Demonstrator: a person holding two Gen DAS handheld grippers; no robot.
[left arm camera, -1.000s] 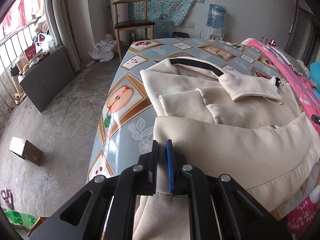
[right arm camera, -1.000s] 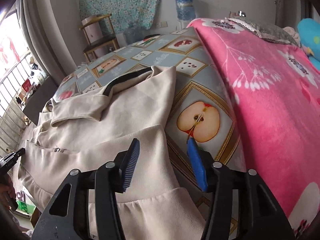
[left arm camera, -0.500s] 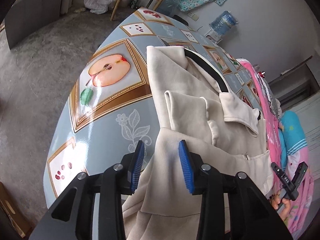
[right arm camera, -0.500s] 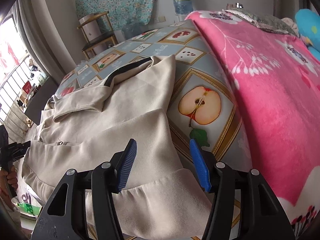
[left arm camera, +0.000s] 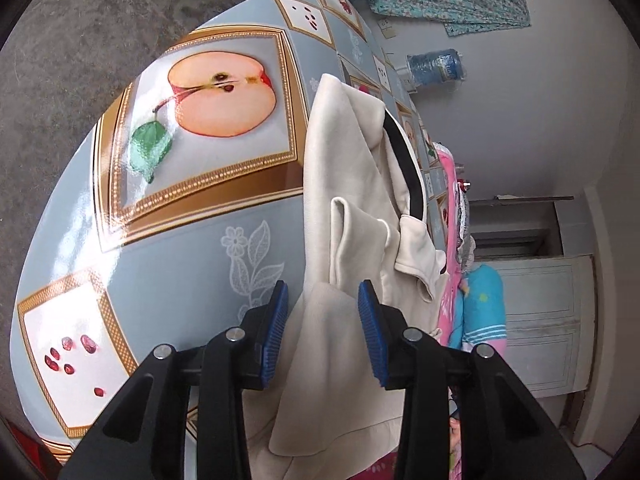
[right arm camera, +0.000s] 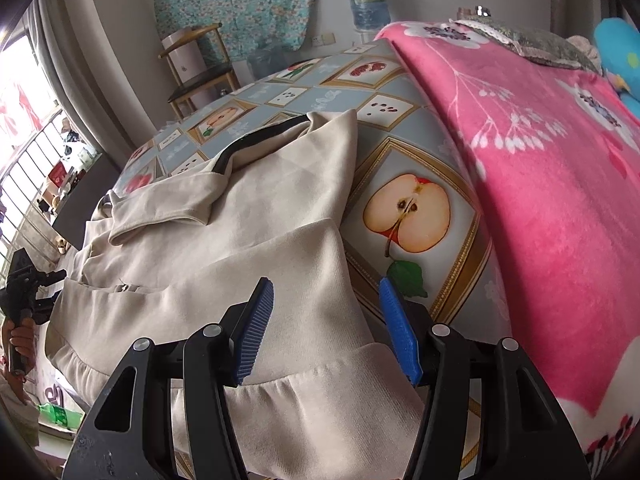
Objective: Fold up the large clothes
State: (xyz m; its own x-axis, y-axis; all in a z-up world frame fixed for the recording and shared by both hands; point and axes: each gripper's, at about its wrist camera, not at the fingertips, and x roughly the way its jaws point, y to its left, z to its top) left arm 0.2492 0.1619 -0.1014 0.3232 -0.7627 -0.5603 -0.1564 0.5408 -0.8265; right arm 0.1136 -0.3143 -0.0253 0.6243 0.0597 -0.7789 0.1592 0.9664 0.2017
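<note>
A cream sweatshirt (right arm camera: 248, 240) with a black neck band (right arm camera: 256, 144) lies partly folded on the fruit-print tablecloth (right arm camera: 400, 120), its lower part folded up over the body. It also shows in the left wrist view (left arm camera: 348, 208). My left gripper (left arm camera: 322, 300) is open, its jaws standing either side of the sweatshirt's left fold edge, holding nothing. It also shows at the left edge of the right wrist view (right arm camera: 28, 280). My right gripper (right arm camera: 326, 300) is open over the ribbed hem at the sweatshirt's right side.
A pink floral blanket (right arm camera: 540, 160) covers the right part of the table. A wooden chair (right arm camera: 196, 68) and a water bottle (right arm camera: 368, 0) stand at the far wall. The table's left edge drops to the concrete floor (left arm camera: 60, 60).
My left gripper has let go of the sweatshirt edge, opened wide and tilted so its view rolls sideways. My right gripper stays open and has drawn back slightly.
</note>
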